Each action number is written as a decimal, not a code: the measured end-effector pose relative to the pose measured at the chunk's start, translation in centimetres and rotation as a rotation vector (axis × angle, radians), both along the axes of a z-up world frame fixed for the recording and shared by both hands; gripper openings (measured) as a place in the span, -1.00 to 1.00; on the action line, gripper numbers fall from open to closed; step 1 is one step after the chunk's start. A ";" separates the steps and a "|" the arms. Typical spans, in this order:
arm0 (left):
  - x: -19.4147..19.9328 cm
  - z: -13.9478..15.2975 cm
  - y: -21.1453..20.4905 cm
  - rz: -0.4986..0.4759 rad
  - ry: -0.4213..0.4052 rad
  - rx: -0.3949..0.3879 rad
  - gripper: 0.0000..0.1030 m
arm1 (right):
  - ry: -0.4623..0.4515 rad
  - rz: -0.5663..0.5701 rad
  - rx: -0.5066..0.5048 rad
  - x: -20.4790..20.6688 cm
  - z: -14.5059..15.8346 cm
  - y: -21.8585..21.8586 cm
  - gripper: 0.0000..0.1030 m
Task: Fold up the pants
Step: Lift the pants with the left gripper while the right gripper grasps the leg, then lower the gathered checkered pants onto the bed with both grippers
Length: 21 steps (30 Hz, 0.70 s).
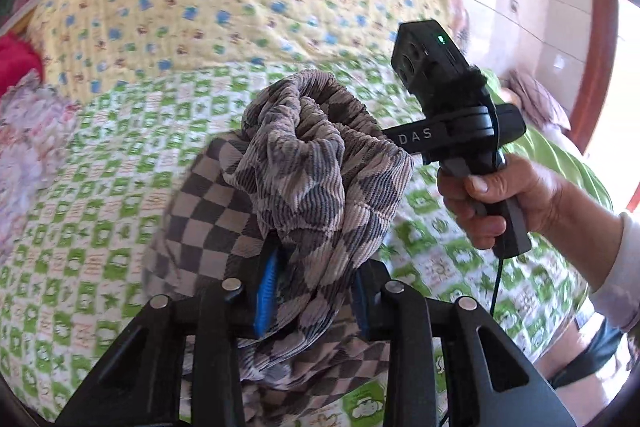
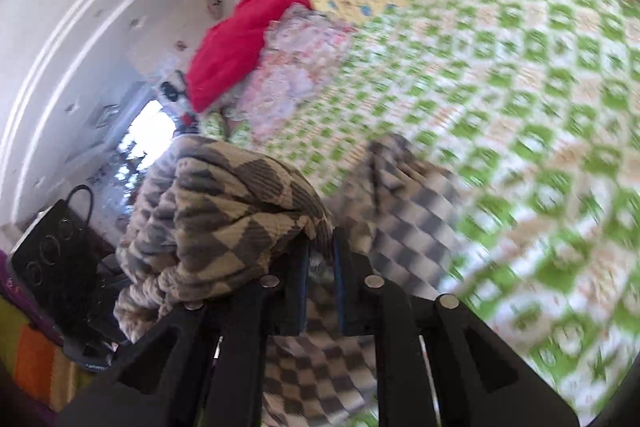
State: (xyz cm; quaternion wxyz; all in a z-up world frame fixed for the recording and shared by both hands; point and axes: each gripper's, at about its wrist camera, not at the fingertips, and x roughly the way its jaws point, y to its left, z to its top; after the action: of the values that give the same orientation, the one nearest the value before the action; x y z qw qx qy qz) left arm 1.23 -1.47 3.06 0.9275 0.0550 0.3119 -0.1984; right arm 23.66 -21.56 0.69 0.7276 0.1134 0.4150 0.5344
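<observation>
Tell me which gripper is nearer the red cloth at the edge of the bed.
Left, as a judgement. The left gripper holds the pants on the side where the red cloth lies. The right gripper grips the pants further across the bed, away from it.

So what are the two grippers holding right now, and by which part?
Both hold the checkered pants. The left gripper pinches bunched fabric by the gathered elastic waistband; the right gripper pinches a fabric edge, but which part cannot be told.
</observation>
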 end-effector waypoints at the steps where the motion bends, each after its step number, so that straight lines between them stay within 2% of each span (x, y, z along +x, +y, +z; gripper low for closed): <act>1: 0.1 -0.5 -0.3 -0.017 0.001 0.005 -0.25 | 0.003 -0.032 -0.035 -0.2 -0.4 -0.5 -0.73; 4: -0.1 -1.5 -1.0 -0.045 0.006 0.020 -0.17 | 0.016 -0.141 -0.111 -0.5 -1.3 -2.3 -0.73; 5: -0.1 -1.5 -1.0 -0.059 0.009 0.015 -0.09 | 0.021 -0.166 -0.122 -0.5 -1.5 -2.7 -0.73; 8: -0.6 -1.0 -0.9 -0.114 0.046 -0.015 0.37 | 0.033 -0.263 -0.145 -1.1 -1.4 -4.6 -0.65; 9: -0.8 -0.7 -0.8 -0.122 0.053 -0.028 0.38 | 0.027 -0.281 -0.139 -1.5 -1.1 -5.0 -0.61; 10: -1.2 -0.3 -0.7 -0.124 0.056 -0.030 0.38 | 0.015 -0.300 -0.134 -2.0 -0.7 -5.5 -0.50; 11: -1.4 -0.1 -0.6 -0.122 0.057 -0.028 0.38 | -0.001 -0.327 -0.133 -2.5 -0.1 -5.9 -0.19; 12: -1.6 0.1 -0.4 -0.121 0.059 -0.028 0.38 | -0.011 -0.346 -0.128 -2.9 0.3 -6.3 0.01; 13: -2.0 0.4 -0.1 -0.118 0.064 -0.034 0.38 | -0.022 -0.375 -0.119 -3.4 1.0 -6.7 0.39; 14: -2.2 0.6 0.3 -0.115 0.068 -0.044 0.38 | -0.035 -0.391 -0.107 -3.9 1.5 -7.0 0.50; 21: -2.8 2.8 4.2 -0.026 0.078 -0.089 0.40 | -0.091 -0.404 -0.077 -6.9 5.2 -5.7 0.64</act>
State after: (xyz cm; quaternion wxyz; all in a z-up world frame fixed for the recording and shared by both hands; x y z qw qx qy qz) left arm -1.62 2.71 5.85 0.9135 0.0098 0.3381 -0.2262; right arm 16.77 -27.25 5.88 0.8417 0.1424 0.3707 0.3658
